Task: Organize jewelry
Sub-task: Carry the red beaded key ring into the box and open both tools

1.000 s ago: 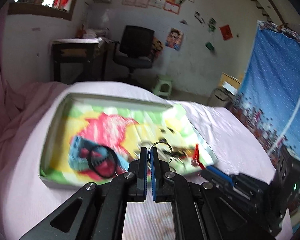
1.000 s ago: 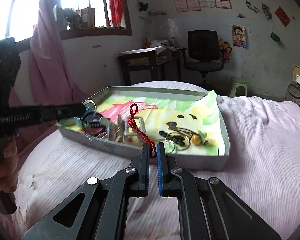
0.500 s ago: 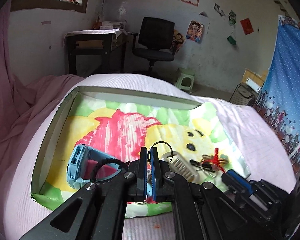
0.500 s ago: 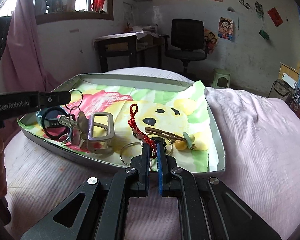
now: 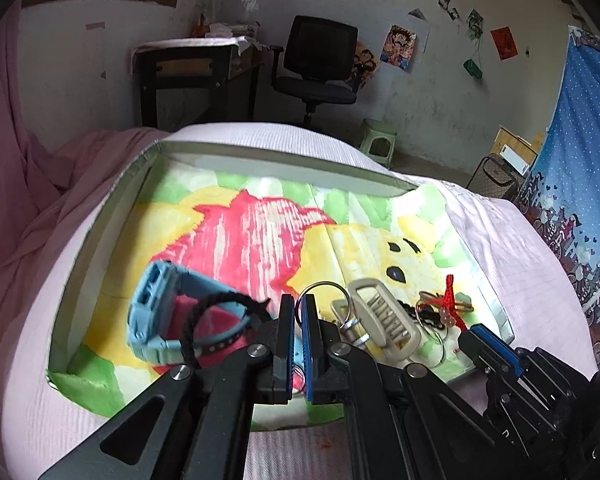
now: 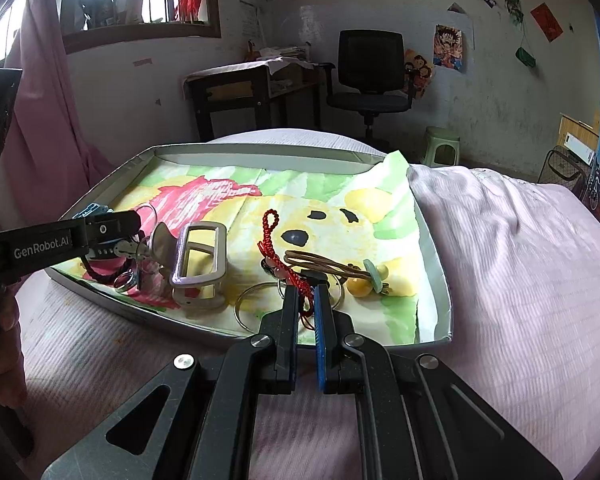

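Key ring [image 5: 321,294] is pinched by left gripper [image 5: 299,312]; red cord [image 6: 284,258] by right gripper [image 6: 306,300] (both nearly closed). Placement in tray [image 6: 436,264] is underway. Next, release is needed around 12 o'clock.

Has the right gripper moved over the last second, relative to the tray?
Yes. The right gripper, shut on the red knotted cord, has come forward over the tray's near rim, bringing the cord down onto the tray.

I count one tray [image 6: 436,248], one blue watch [image 5: 156,312], one black cord loop [image 5: 204,320], two buckles [image 6: 198,256], one red cord [image 6: 276,248], two yellow beads [image 6: 360,286].
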### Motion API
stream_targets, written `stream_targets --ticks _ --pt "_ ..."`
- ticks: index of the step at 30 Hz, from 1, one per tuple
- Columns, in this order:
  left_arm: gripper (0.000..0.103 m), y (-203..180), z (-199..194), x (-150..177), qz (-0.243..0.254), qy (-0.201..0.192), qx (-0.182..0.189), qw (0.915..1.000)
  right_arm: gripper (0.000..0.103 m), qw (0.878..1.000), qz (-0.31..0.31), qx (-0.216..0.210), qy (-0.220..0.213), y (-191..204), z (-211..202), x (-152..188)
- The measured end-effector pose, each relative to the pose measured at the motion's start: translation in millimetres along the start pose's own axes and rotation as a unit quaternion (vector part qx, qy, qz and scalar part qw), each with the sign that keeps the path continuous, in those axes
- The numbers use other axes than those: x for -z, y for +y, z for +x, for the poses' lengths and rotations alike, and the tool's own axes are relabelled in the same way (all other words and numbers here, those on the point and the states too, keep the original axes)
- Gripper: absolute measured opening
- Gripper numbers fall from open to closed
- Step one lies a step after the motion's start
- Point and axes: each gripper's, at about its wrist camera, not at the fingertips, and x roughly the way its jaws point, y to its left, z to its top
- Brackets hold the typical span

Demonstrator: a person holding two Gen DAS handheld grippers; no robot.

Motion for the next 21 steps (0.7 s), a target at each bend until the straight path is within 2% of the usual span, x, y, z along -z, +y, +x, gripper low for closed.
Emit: stream_targets --ticks 12,17,19,21 --pt "0.005 4 1 7 -0.014 0.002 0.011 0.9998 0.009 1.000 0.004 -0.002 0.001 -1 1 2" --pt "0.007 5 -5 9 -0.014 -0.007 0.017 0.9997 0.016 1.000 0.011 -0.004 -0.005 -4 -1 3" --pt "0.012 5 -9 10 -0.013 -0.013 0.019 0.9996 0.026 1.000 0.013 -0.005 -0.009 -4 -3 3" --pt "0.032 6 -14 11 -0.014 -0.023 0.023 0.9994 0.029 1.000 0.015 -0.006 -0.013 -5 -6 2"
